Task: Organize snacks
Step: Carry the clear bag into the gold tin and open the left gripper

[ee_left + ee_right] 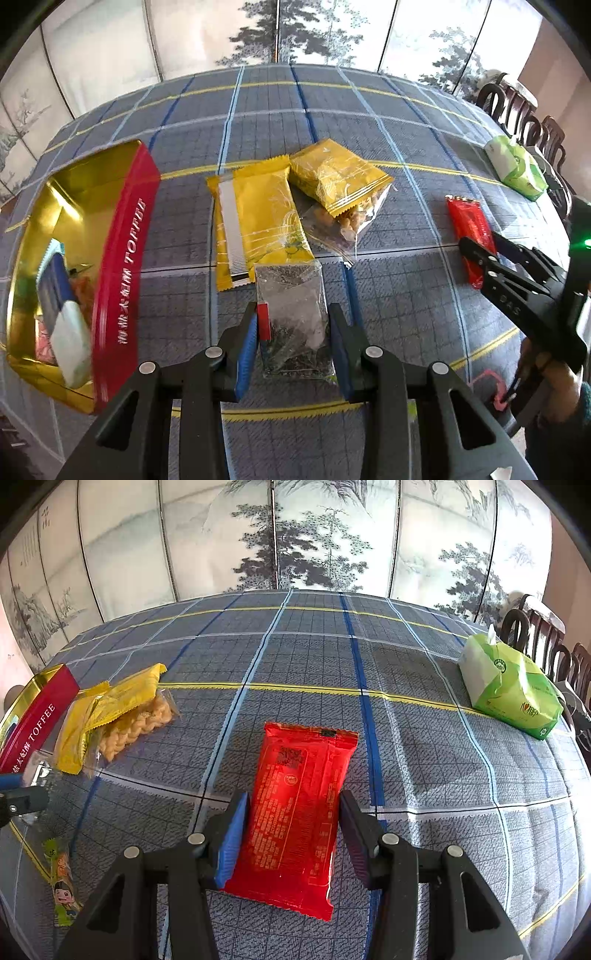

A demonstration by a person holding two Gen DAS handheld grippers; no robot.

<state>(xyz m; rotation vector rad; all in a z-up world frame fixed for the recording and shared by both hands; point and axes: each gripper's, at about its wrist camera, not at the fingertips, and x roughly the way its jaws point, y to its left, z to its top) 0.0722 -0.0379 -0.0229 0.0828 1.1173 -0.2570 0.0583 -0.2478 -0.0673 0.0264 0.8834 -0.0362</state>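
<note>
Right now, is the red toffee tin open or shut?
Open. The red toffee tin has no lid on it; its gold inside shows in the left wrist view, with a few snack packets already lying in it.

A green tissue pack [511, 690] lies near the counter's far right edge on the blue plaid cloth [314, 657] — dark wooden chairs [543, 642] stand just past it, a painted folding screen [295, 535] behind.

"TOFFEE" on red tin wall [35, 725], "DAS" on right tool [480, 245]
</note>
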